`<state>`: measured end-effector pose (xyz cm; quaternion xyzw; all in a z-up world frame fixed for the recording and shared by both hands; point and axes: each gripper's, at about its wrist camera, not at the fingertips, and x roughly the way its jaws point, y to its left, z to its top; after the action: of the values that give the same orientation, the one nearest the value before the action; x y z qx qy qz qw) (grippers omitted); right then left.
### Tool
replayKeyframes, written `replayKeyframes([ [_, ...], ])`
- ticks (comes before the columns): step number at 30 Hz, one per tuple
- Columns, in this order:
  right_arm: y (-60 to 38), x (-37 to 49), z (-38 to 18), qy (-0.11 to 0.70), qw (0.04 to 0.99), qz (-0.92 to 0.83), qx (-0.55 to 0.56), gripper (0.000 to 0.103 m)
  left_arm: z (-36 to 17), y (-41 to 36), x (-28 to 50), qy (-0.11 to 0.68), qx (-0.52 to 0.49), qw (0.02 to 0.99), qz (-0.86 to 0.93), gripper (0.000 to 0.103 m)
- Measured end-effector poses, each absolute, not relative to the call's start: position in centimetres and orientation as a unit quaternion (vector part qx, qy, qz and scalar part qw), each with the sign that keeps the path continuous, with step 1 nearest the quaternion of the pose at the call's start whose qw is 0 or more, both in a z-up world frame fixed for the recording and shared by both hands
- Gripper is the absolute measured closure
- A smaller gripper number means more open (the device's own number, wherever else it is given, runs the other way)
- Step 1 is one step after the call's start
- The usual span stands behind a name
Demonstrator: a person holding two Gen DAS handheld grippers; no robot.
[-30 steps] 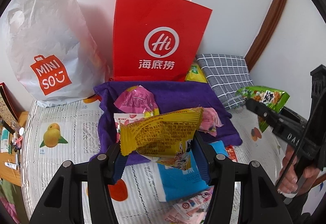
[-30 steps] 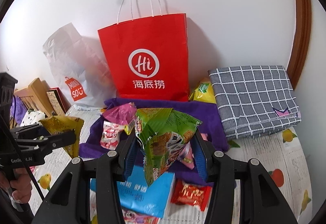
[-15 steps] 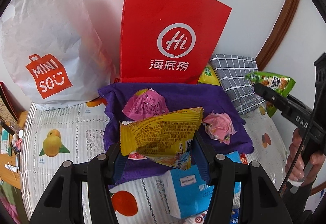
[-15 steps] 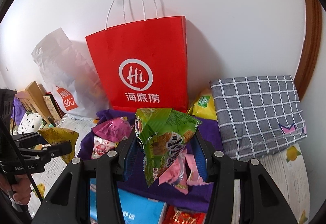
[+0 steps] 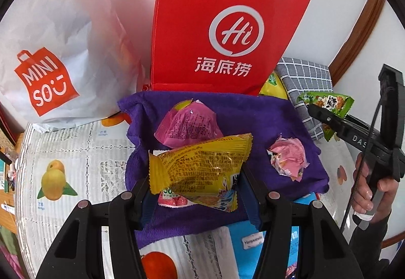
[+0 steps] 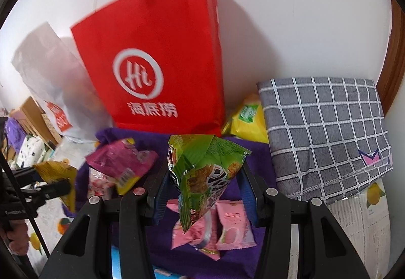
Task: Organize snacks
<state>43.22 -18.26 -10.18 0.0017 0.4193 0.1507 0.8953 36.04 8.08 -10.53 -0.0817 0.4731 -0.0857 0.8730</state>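
Fingers: left pair (image 5: 196, 199) pinches yellow packet (image 5: 200, 172), right pair (image 6: 202, 194) green packet (image 6: 202, 172) — both over purple cloth (image 5: 253, 114). Pink packets (image 6: 227, 228) lie there; neither held packet placed — sorting part done.

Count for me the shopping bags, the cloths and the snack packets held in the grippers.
Shopping bags: 2, red paper bag, white plastic bag
Cloths: 2, purple cloth, grey checked cloth
Held packets: 2, yellow packet, green packet
Total: 6
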Motion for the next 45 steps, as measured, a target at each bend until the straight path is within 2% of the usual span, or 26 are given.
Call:
replayKeyframes([
  [10, -18.4, 45.7, -15.3, 0.477, 0.867, 0.142, 0.002, 0.054, -13.0, 6.4, 37.8, 0.486, -0.084, 0.863, -0.111, 0.047],
  [17, -18.1, 46.0, -16.7, 0.498, 0.856, 0.140, 0.006, 0.053, -14.2, 5.8, 38.9, 0.501, -0.088, 0.854, -0.110, 0.047],
  [20, -17.6, 45.9, -16.7, 0.506, 0.851, 0.142, -0.001, 0.044, -14.7, 5.7, 39.0, 0.509, -0.091, 0.849, -0.111, 0.047],
  [22, -17.5, 45.8, -16.6, 0.511, 0.849, 0.137, 0.002, 0.035, -14.9, 5.5, 39.0, 0.509, -0.090, 0.849, -0.110, 0.047],
  [26, -17.4, 45.0, -14.7, 0.502, 0.853, 0.139, 0.011, 0.034, -15.3, 5.0, 39.2, 0.513, -0.091, 0.846, -0.110, 0.047],
  [30, -17.5, 43.3, -11.3, 0.460, 0.876, 0.147, 0.017, 0.025, -15.3, 4.8, 39.2, 0.515, -0.090, 0.845, -0.109, 0.047],
  [33, -17.7, 41.9, -9.0, 0.424, 0.893, 0.147, 0.016, 0.024, -15.3, 4.9, 39.4, 0.520, -0.103, 0.841, -0.111, 0.046],
  [34, -17.7, 41.5, -8.3, 0.417, 0.897, 0.143, 0.013, 0.024, -15.3, 5.0, 39.5, 0.521, -0.106, 0.840, -0.111, 0.042],
  [35, -17.7, 41.2, -7.7, 0.412, 0.901, 0.138, 0.008, 0.024, -15.2, 5.2, 39.3, 0.521, -0.109, 0.840, -0.110, 0.032],
  [37, -17.5, 40.6, -6.8, 0.402, 0.906, 0.136, -0.006, 0.024, -15.0, 5.4, 39.2, 0.518, -0.113, 0.841, -0.104, 0.023],
  [45, -19.8, 37.4, -6.5, 0.400, 0.909, 0.114, -0.008, 0.024, -12.7, 6.6, 37.0, 0.502, -0.118, 0.853, -0.087, 0.023],
])
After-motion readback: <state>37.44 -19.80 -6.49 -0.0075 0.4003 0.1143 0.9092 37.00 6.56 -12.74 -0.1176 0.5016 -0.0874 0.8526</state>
